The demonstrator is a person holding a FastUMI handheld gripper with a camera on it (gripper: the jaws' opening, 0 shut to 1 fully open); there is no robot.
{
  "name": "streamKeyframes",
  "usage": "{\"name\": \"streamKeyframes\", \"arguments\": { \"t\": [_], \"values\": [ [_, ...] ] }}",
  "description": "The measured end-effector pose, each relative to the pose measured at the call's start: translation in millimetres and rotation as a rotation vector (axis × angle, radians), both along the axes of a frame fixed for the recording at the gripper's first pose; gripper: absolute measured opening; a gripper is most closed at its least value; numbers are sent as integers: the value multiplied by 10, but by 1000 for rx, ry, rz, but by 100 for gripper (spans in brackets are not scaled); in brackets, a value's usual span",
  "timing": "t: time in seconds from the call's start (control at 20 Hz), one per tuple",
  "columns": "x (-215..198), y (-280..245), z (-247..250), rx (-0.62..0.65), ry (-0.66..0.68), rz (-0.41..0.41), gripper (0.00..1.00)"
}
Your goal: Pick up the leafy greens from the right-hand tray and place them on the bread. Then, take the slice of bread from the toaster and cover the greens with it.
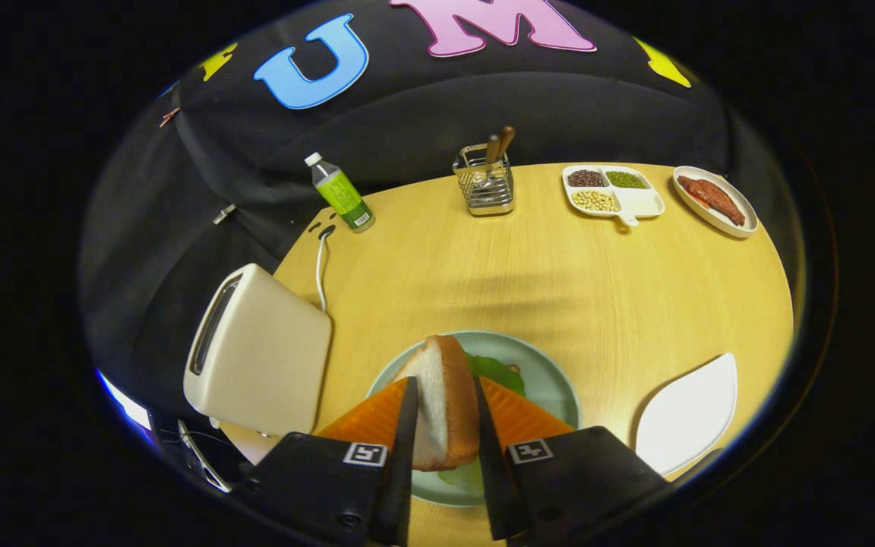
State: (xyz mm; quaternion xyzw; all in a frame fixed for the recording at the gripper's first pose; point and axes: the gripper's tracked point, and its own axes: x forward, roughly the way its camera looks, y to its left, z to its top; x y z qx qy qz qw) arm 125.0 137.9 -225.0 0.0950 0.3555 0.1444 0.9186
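Note:
My gripper (443, 410) is shut on a slice of bread (443, 395), held on edge between the two fingers with its crust turned right. It hangs right over a pale green plate (551, 380). Leafy greens (494, 370) lie on that plate, peeking out beside and below the held slice. Whatever lies under the greens is hidden by the slice and the fingers. A cream toaster (259, 349) stands to the left of the plate, its slot facing left. An empty white leaf-shaped tray (692, 414) sits to the right of the plate.
At the table's far side stand a green bottle (341, 194), a wire utensil holder (485, 181), a white divided dish of beans (612, 191) and a white dish of reddish meat (715, 200). The toaster's white cord (320, 270) runs toward the back edge.

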Motion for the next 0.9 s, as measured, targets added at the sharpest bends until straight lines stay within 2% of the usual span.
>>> {"name": "streamKeyframes", "arguments": {
  "t": [0.1,0.25,0.35,0.6,0.8,0.9],
  "values": [
    [-10,-159,13,-37,-32,-1,62],
    [7,-370,178,-50,-96,-24,99],
    [3,-519,404,-79,-167,-40,99],
    [-61,-876,1348,-187,-442,-60,99],
    [-258,-988,2187,-152,-611,-98,99],
    [-412,-1097,2439,-153,-656,-109,99]
  ]
}}
